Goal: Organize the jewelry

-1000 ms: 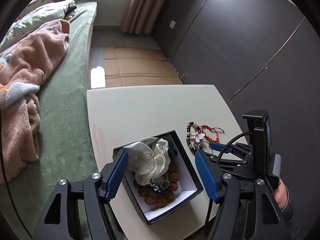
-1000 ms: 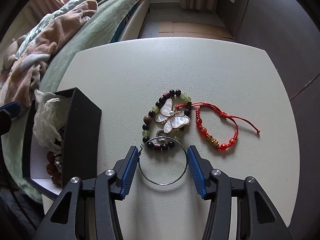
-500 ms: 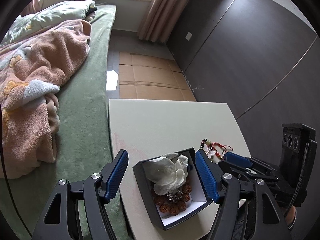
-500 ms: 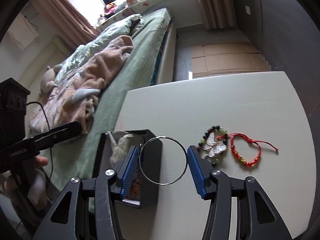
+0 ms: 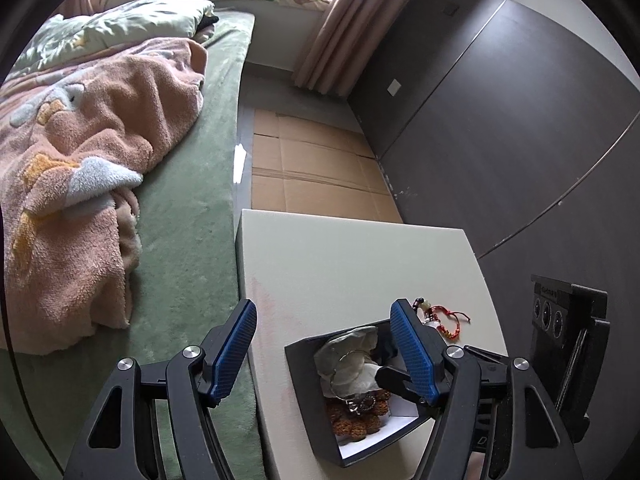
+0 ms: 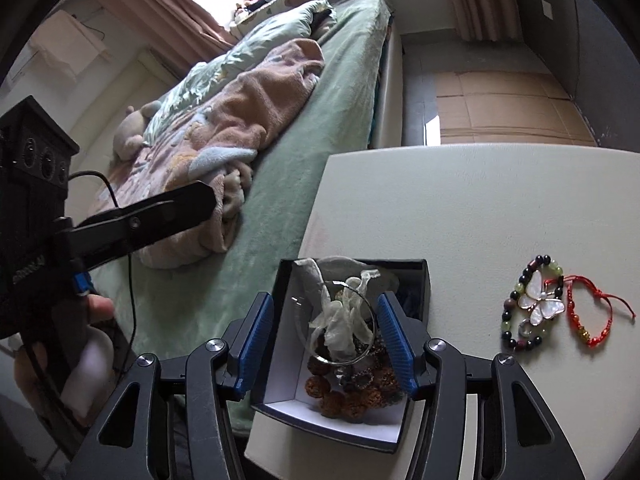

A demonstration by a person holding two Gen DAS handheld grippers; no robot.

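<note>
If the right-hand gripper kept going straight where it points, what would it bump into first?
Most likely the thin silver bangle and crumpled tissue in the open black box right below the right gripper; depth is uncertain.

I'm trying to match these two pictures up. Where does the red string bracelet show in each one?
Left wrist view: red bracelet lies low and right of centre, just beyond the box.
Right wrist view: red bracelet lies at the far right, beside the butterfly bracelet.
Shared landmark: the box on the table.
</note>
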